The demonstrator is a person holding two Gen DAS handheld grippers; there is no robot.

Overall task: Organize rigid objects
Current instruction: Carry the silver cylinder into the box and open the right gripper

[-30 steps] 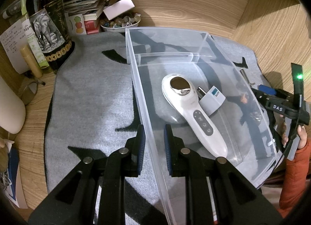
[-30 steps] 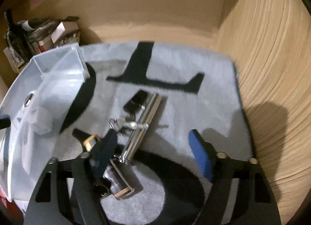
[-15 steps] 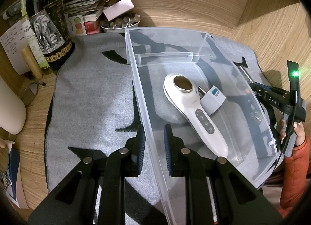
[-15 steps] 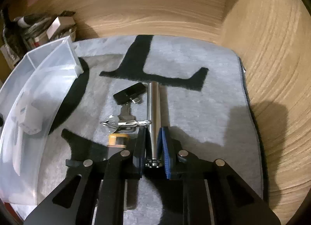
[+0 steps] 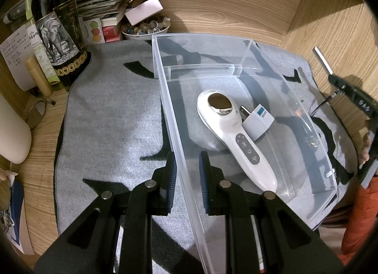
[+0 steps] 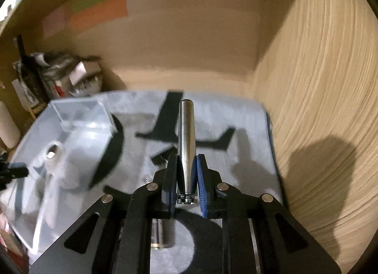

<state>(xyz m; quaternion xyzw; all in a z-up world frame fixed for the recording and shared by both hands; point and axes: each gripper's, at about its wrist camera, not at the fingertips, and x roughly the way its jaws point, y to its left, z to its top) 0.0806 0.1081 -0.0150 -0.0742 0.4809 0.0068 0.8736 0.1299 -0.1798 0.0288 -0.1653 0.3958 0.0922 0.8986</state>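
Gripping metal rod [image 6: 186,137] w/ right hand-held gripper [image 6: 186,177]; left one [image 5: 187,174] clamping bin wall [image 5: 179,155], left view only.

— How many boxes do we see?
— We see one clear box [image 5: 236,68]. Two things lie in it: one white wand [image 5: 236,137] and one white plug [image 5: 257,121].
— And how many grabbers?
— We count two, one left grabber [image 5: 187,174] and one right grabber [image 6: 186,179].
— How many metal rods?
— Just one rod [image 6: 186,137].
— What else can we count?
— One gray mat [image 5: 113,118], one dark bottle [image 5: 59,30] and one bowl [image 5: 146,32] of little stones. The stones are too small for us to count.
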